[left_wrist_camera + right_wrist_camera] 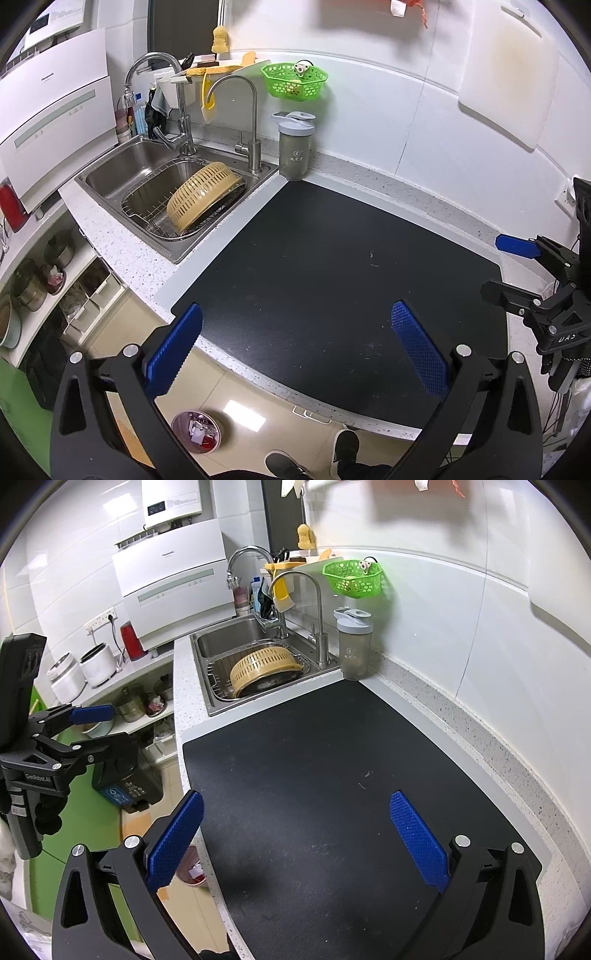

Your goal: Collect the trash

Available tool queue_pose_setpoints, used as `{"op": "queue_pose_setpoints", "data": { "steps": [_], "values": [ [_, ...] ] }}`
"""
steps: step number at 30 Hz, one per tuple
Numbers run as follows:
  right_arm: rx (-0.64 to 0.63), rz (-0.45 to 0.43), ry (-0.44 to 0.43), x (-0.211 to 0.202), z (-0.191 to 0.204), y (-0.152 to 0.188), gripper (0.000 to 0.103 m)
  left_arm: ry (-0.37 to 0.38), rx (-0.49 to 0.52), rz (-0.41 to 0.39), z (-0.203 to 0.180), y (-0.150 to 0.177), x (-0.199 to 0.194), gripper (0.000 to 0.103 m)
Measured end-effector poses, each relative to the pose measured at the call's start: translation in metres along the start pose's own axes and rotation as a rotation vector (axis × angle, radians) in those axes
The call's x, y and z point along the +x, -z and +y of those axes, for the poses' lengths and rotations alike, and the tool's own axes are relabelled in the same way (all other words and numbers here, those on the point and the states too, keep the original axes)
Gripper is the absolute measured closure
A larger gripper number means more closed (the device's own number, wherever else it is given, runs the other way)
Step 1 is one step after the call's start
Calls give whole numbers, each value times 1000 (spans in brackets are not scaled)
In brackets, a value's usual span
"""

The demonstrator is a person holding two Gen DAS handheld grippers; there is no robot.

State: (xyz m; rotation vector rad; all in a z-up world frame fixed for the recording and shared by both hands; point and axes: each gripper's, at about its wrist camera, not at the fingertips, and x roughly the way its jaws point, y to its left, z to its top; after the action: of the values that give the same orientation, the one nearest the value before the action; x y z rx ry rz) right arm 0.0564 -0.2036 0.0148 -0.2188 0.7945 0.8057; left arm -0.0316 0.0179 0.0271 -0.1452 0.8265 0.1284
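My fingers [419, 350] wear blue pads with a fine cross-hatched texture on black arms. Under them lies a plain black mat [332, 258] on a white, dark-speckled counter [122, 254]. Far off sit a pale yellow slotted colander [203, 195], a steel-grey sink [122, 162] and a bright green basket [293, 81].

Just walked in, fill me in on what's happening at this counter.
A person stands at the counter holding a gripper in each hand. The left gripper and right gripper both hover over the black mat, jaws wide apart and holding nothing. The mat is nearly bare, with only a few tiny scraps. A small bin on the floor already holds some trash.
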Motion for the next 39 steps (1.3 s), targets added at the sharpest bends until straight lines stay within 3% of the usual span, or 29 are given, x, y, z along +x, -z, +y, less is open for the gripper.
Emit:
{"op": "queue_pose_setpoints", "data": {
  "steps": [39],
  "values": [
    [-1,4,0,3,-1,1,6,14,8,-3,0,1,0,3]
  ]
}}
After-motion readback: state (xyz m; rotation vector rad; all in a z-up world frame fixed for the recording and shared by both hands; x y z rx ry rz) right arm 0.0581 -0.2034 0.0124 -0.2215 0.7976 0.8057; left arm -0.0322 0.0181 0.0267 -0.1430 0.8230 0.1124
